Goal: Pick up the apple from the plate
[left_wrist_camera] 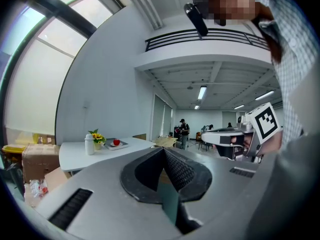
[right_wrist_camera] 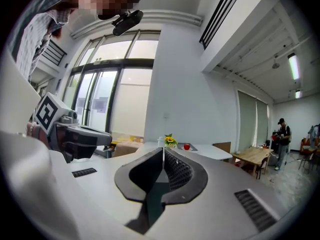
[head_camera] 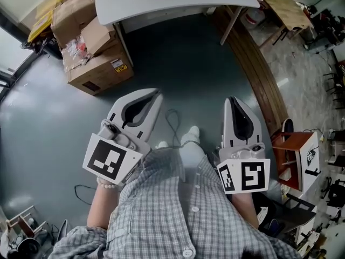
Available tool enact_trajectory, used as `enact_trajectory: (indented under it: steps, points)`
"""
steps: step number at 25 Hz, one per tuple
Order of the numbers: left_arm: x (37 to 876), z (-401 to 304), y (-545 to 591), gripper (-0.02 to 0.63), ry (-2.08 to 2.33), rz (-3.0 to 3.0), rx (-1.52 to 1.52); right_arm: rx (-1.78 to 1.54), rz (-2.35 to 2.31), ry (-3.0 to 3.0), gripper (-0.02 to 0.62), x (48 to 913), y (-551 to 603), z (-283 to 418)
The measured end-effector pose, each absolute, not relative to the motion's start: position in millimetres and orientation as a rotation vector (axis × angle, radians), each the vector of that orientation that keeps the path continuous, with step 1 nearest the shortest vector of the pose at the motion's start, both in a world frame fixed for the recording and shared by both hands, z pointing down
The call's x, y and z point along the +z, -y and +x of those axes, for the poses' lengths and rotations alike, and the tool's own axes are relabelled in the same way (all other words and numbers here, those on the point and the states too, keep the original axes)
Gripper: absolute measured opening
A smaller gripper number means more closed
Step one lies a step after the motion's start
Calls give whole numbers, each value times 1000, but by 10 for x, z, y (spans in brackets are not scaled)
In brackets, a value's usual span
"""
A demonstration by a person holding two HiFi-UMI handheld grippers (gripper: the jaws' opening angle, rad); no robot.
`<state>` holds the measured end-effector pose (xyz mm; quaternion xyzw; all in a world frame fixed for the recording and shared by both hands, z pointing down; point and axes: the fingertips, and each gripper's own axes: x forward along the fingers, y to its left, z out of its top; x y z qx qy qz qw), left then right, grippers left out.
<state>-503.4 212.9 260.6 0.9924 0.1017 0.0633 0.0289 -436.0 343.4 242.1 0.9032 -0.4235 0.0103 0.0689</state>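
The red apple [left_wrist_camera: 116, 143] lies on a small plate on a grey tray [left_wrist_camera: 122, 145], far off on a white table [left_wrist_camera: 75, 154]. In the right gripper view the apple [right_wrist_camera: 186, 147] shows small beyond the jaw tips. Neither it nor its plate appears in the head view. My left gripper [head_camera: 157, 94] and right gripper [head_camera: 231, 99] are held side by side at waist height over the floor, well short of the table [head_camera: 161, 1]. The jaws of both are closed together with nothing between them.
A white bottle [left_wrist_camera: 89, 145] and yellow flowers [left_wrist_camera: 96, 137] stand beside the tray. Cardboard boxes [head_camera: 91, 47] sit left of the table. A wooden table [right_wrist_camera: 255, 155] and a standing person [right_wrist_camera: 282, 134] are at the right, and a red-brown stool [head_camera: 294, 155] is near my right side.
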Motion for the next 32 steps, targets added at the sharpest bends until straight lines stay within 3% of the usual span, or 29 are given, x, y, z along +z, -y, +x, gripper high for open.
enact_trajectory:
  steps: [8,32]
  points:
    - [2563,-4694,-2148,11,-284,3062,157,41,2696,1310,26,2464,-3406,-3989]
    - [2413,-2595,-2145,11,-26,3109,138,-59,2539,1547,26,2389,-3180,-1726]
